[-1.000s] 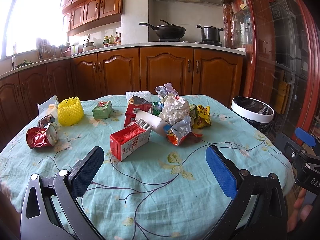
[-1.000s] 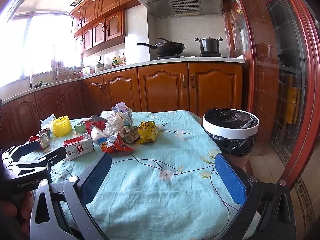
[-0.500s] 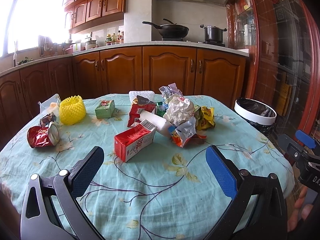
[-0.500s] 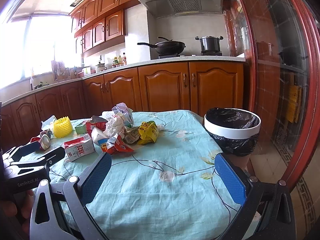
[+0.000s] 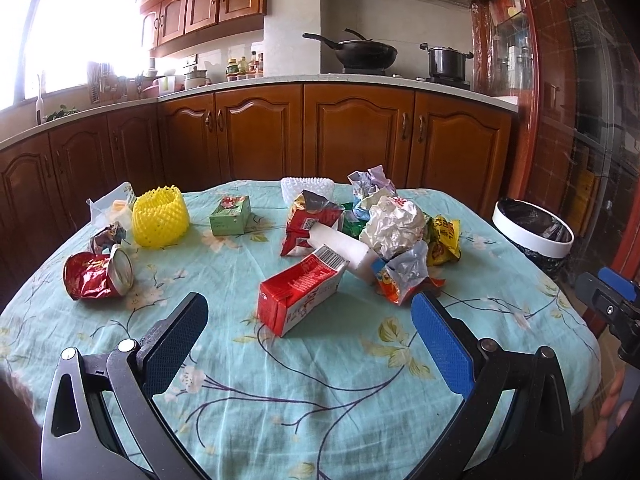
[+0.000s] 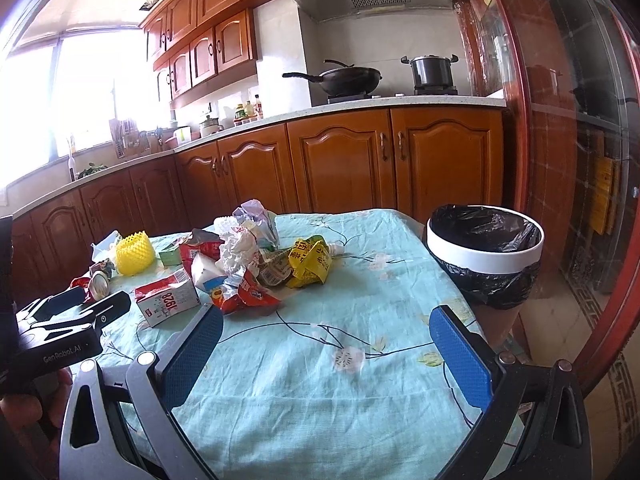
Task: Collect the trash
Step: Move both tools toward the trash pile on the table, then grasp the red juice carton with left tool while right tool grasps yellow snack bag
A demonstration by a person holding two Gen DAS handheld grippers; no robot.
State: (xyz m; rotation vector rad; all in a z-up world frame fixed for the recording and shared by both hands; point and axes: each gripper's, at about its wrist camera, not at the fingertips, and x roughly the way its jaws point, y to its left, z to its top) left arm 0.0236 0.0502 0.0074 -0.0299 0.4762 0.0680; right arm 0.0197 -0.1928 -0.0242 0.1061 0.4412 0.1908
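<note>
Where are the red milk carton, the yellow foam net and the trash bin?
red milk carton [image 5: 298, 298], left wrist view, long side.
yellow foam net [image 5: 160, 220], left wrist view, front wall.
trash bin [image 6: 486, 256], right wrist view, white rim.

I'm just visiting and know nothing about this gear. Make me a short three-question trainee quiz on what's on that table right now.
1. True or false: the left gripper already holds the red milk carton.
2. Multiple choice: where is the trash bin? A) on the tablecloth B) beside the table, past its right edge C) on the kitchen counter
3. Fill in: the yellow foam net stands just behind the crushed red ____.

Key
1. False: its fingers stand apart, short of the carton.
2. B
3. can
</note>
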